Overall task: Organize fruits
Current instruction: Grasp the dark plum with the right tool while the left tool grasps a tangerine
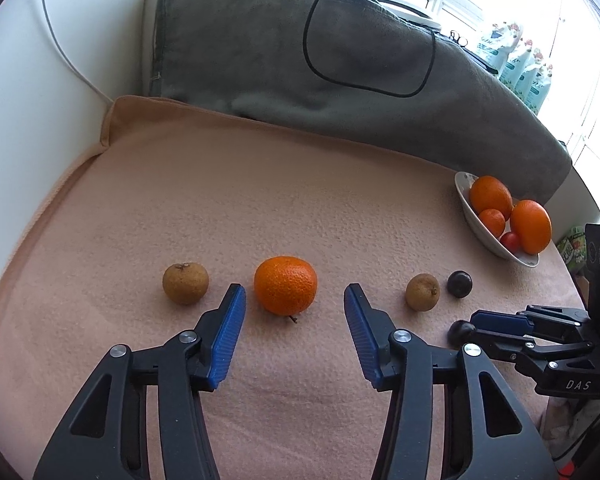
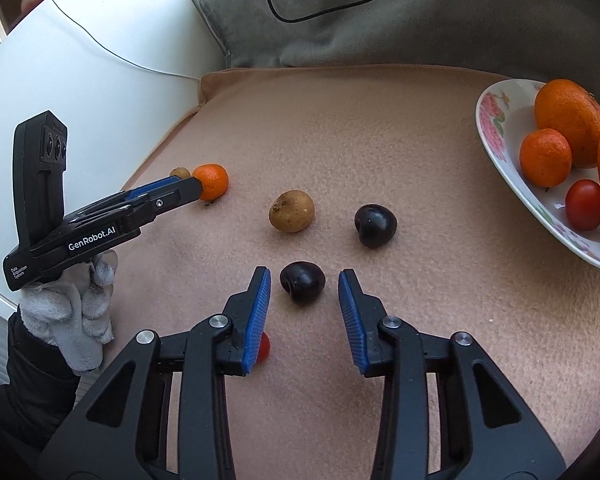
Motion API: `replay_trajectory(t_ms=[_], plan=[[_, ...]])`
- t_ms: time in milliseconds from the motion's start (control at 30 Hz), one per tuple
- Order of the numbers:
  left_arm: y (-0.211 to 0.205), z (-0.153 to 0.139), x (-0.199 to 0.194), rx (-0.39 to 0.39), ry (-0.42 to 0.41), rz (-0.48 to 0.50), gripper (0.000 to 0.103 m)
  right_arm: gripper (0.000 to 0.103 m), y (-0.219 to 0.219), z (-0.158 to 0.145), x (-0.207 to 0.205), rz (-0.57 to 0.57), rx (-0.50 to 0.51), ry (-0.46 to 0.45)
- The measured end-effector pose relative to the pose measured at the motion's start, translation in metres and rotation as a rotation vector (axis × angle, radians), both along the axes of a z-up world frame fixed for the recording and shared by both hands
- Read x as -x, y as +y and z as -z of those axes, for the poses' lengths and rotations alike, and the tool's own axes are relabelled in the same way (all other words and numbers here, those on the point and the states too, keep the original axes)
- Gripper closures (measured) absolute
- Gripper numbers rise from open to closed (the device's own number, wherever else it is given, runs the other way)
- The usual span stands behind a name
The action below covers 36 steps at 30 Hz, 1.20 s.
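Flanking a mandarin (image 1: pixel 285 285) on the pink towel (image 1: pixel 220 200), the left gripper (image 1: pixel 295 300) stands released, pads clear of the peel. The right gripper (image 2: pixel 304 290) brackets a dark plum (image 2: pixel 302 281), pads apart from it. Brown fruits (image 1: pixel 185 283) sit beside the mandarin; a cherry tomato (image 2: pixel 263 347) hides behind the right gripper's left pad. A floral bowl (image 2: pixel 496 128) holds oranges nearby.

Left gripper (image 1: pixel 295 300) and right gripper (image 2: pixel 304 282): both angled downward, jaws parted. Gloved hand (image 2: pixel 74 312) grips left unit.
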<state>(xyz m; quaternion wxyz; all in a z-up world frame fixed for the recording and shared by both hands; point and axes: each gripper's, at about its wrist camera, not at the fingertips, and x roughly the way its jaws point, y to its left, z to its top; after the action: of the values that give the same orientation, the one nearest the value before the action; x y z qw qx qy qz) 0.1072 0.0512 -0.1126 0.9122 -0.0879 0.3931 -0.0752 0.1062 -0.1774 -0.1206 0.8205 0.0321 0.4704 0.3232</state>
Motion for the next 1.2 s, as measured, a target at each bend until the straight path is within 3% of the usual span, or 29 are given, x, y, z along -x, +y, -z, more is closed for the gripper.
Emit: replay_trajectory(t_ms=[467,733,1200], plan=[[0.0,0.011,-0.013,-0.012,0.035,0.007,0.056,0.072,0.006,0.003,-0.004,-0.014,0.031,0.001],[0.0,0.015,-0.019,-0.016,0.047,-0.005,0.067,0.077,0.01,0.004,-0.004,-0.021,0.04,-0.008],[0.006,0.009,-0.013,0.033,0.034,-0.02,0.069,0.078,-0.004,0.001,-0.003,0.018,-0.004,-0.005]])
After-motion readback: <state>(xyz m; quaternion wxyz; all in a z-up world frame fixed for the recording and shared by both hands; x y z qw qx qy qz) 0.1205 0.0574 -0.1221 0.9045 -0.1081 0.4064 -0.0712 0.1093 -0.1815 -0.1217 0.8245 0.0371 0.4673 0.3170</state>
